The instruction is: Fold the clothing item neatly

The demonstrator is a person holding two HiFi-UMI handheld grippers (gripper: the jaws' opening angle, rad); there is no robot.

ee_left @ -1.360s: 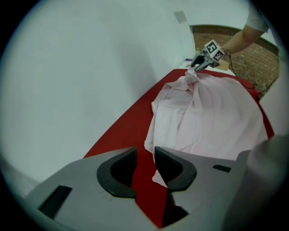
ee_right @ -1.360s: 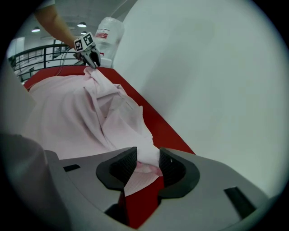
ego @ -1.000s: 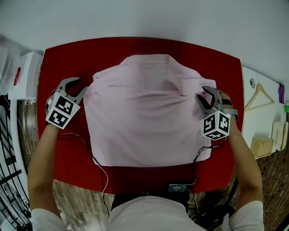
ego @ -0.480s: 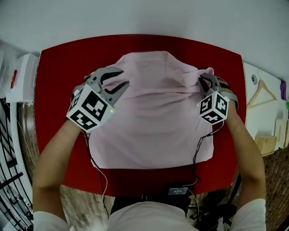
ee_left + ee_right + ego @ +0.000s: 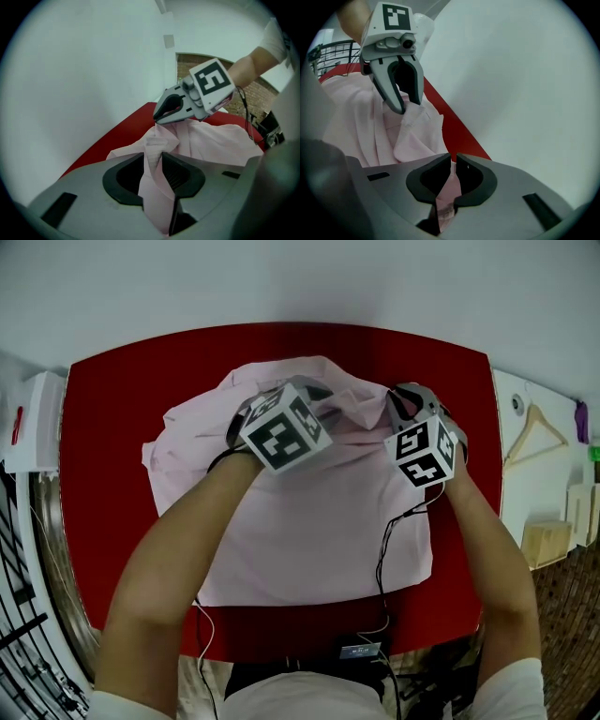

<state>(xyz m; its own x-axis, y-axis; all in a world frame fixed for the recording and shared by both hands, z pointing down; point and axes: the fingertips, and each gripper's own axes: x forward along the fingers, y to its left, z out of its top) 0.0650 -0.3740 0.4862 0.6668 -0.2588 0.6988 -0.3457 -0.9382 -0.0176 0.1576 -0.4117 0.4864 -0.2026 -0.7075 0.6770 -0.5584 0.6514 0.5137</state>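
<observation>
A pale pink shirt point(image 5: 309, 512) lies on the red table point(image 5: 112, 399), collar end far from me and bunched up there. Both grippers meet at that far end, close together. My left gripper point(image 5: 323, 401) has a thick fold of the shirt point(image 5: 154, 140) between its pads; its jaws are opening, and the cloth still fills the gap. My right gripper point(image 5: 401, 401) is shut on a thin edge of the shirt point(image 5: 449, 185). In the left gripper view the right gripper point(image 5: 157, 119) pinches the cloth just ahead. In the right gripper view the left gripper point(image 5: 405, 105) bites the fabric.
A white unit point(image 5: 33, 418) stands off the table's left side. A wooden hanger point(image 5: 534, 432) and wooden blocks point(image 5: 544, 545) lie on a white surface at the right. Cables point(image 5: 380, 559) trail over the shirt's near part to a small black box point(image 5: 359, 650).
My left gripper swept from the shirt's left edge across to the collar area, dragging fabric with it. My right gripper closed on the shirt's right shoulder and shifted slightly inward.
</observation>
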